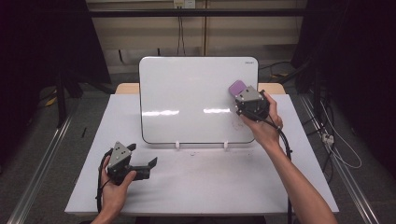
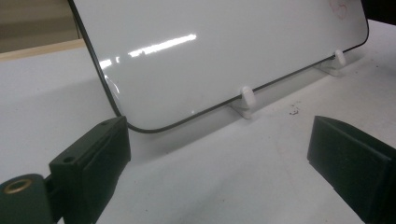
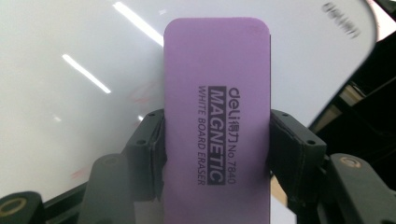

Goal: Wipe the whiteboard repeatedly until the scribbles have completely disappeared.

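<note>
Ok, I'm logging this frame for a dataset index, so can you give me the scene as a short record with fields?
setting: white table with a whiteboard propped on two small white stands
right gripper: shut on a purple eraser, held at the board's upper right
eraser label: deli, MAGNETIC, WHITE BOARD ERASER, No. 7840
left gripper: open, holding nothing, low over the table in front of the board's lower left corner
board marks: faint reddish marks near the board's right side
</note>
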A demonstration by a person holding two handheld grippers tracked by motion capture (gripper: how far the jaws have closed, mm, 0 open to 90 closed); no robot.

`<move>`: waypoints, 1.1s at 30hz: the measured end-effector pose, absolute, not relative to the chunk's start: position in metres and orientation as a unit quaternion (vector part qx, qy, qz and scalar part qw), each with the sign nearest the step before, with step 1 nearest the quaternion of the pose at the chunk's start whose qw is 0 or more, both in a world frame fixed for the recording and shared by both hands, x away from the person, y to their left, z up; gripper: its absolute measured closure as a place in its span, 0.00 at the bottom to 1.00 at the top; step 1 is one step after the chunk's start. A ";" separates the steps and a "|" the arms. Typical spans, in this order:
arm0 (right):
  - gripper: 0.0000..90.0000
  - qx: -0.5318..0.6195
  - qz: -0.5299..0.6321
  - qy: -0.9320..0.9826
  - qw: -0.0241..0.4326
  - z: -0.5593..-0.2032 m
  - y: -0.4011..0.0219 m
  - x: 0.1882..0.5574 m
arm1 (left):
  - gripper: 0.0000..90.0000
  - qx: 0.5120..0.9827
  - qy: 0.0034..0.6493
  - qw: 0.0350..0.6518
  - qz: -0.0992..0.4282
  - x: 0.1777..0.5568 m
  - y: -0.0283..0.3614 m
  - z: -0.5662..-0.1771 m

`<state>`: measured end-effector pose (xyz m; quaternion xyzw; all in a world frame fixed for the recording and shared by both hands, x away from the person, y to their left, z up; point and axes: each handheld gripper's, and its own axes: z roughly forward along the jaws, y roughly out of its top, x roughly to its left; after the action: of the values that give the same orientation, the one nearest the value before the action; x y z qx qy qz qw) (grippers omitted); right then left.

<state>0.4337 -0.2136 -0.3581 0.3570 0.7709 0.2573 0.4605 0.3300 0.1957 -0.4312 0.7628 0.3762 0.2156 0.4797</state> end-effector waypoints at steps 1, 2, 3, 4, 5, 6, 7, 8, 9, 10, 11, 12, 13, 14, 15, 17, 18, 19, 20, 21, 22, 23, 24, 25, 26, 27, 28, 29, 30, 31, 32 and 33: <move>0.47 0.352 0.257 0.774 0.458 -0.362 -0.212 0.430 | 0.07 0.761 0.379 0.481 0.215 0.330 0.195 -0.432; 0.46 0.349 0.258 0.778 0.455 -0.365 -0.210 0.427 | 0.07 0.761 0.379 0.481 0.214 0.331 0.195 -0.432; 0.47 0.347 0.260 0.779 0.452 -0.369 -0.208 0.424 | 0.07 0.763 0.379 0.478 0.214 0.331 0.196 -0.432; 0.47 0.345 0.260 0.783 0.448 -0.373 -0.205 0.420 | 0.07 0.763 0.379 0.478 0.214 0.331 0.196 -0.432; 0.46 0.343 0.259 0.790 0.438 -0.376 -0.204 0.417 | 0.07 0.761 0.380 0.481 0.214 0.331 0.196 -0.432; 0.46 0.343 0.262 0.790 0.435 -0.380 -0.202 0.413 | 0.07 0.759 0.382 0.482 0.214 0.331 0.195 -0.432; 0.46 0.340 0.263 0.792 0.433 -0.383 -0.200 0.411 | 0.07 0.760 0.381 0.481 0.214 0.331 0.195 -0.432; 0.46 0.338 0.262 0.793 0.434 -0.385 -0.199 0.409 | 0.07 0.761 0.380 0.481 0.214 0.331 0.196 -0.432; 0.46 0.337 0.262 0.792 0.436 -0.386 -0.198 0.408 | 0.07 0.761 0.380 0.481 0.214 0.331 0.195 -0.432; 0.46 0.343 0.267 0.792 0.428 -0.384 -0.200 0.409 | 0.07 0.761 0.379 0.480 0.214 0.331 0.195 -0.432; 0.46 0.347 0.269 0.789 0.429 -0.383 -0.202 0.411 | 0.07 0.762 0.378 0.480 0.213 0.331 0.195 -0.432; 0.46 0.352 0.270 0.786 0.432 -0.380 -0.204 0.413 | 0.07 0.763 0.378 0.480 0.213 0.331 0.196 -0.432; 0.46 0.359 0.274 0.780 0.433 -0.376 -0.208 0.416 | 0.07 0.763 0.378 0.479 0.213 0.331 0.196 -0.432; 0.46 0.368 0.279 0.774 0.434 -0.373 -0.212 0.420 | 0.07 0.764 0.377 0.478 0.214 0.331 0.196 -0.432; 0.46 0.372 0.280 0.770 0.436 -0.369 -0.216 0.424 | 0.07 0.762 0.380 0.479 0.213 0.331 0.196 -0.433; 0.46 0.378 0.278 0.764 0.443 -0.361 -0.221 0.430 | 0.07 0.762 0.381 0.478 0.212 0.331 0.196 -0.433; 0.46 0.380 0.275 0.762 0.447 -0.358 -0.223 0.433 | 0.07 0.762 0.381 0.479 0.212 0.331 0.196 -0.433; 0.46 0.379 0.272 0.759 0.453 -0.355 -0.224 0.435 | 0.07 0.763 0.380 0.477 0.213 0.331 0.196 -0.433; 0.46 0.380 0.270 0.758 0.456 -0.352 -0.225 0.437 | 0.06 0.763 0.380 0.477 0.213 0.331 0.196 -0.433; 0.46 0.382 0.270 0.758 0.455 -0.350 -0.226 0.439 | 0.06 0.760 0.383 0.479 0.213 0.331 0.196 -0.433; 0.46 0.383 0.268 0.758 0.455 -0.350 -0.225 0.439 | 0.05 0.759 0.383 0.479 0.217 0.331 0.196 -0.432; 0.46 0.380 0.265 0.757 0.461 -0.352 -0.224 0.438 | 0.05 0.760 0.381 0.478 0.220 0.331 0.197 -0.432; 0.46 0.377 0.265 0.758 0.461 -0.353 -0.222 0.436 | 0.05 0.760 0.383 0.478 0.219 0.331 0.197 -0.431; 0.46 0.377 0.269 0.760 0.456 -0.356 -0.220 0.434 | 0.05 0.758 0.384 0.478 0.220 0.331 0.198 -0.432; 0.46 0.371 0.268 0.764 0.454 -0.359 -0.218 0.432 | 0.05 0.757 0.387 0.478 0.220 0.331 0.198 -0.432; 0.46 0.367 0.266 0.768 0.452 -0.363 -0.215 0.429 | 0.05 0.754 0.389 0.481 0.218 0.331 0.197 -0.432; 0.46 0.364 0.266 0.771 0.450 -0.366 -0.213 0.426 | 0.05 0.754 0.390 0.482 0.217 0.331 0.197 -0.432; 0.46 0.360 0.267 0.773 0.450 -0.369 -0.211 0.423 | 0.05 0.757 0.386 0.478 0.220 0.331 0.198 -0.432; 0.46 0.357 0.268 0.775 0.448 -0.372 -0.209 0.420 | 0.05 0.757 0.385 0.479 0.221 0.330 0.198 -0.431; 0.46 0.354 0.269 0.778 0.443 -0.376 -0.208 0.417 | 0.05 0.756 0.386 0.480 0.221 0.330 0.197 -0.431; 0.46 0.351 0.271 0.781 0.440 -0.380 -0.206 0.414 | 0.05 0.756 0.387 0.479 0.221 0.330 0.197 -0.431; 0.46 0.347 0.270 0.783 0.440 -0.384 -0.204 0.411 | 0.05 0.755 0.388 0.479 0.223 0.330 0.197 -0.431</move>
<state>0.4109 -0.2041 -0.3839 0.3469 0.7830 0.2698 0.4402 0.3302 0.1968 -0.4310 0.7553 0.3878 0.2226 0.4792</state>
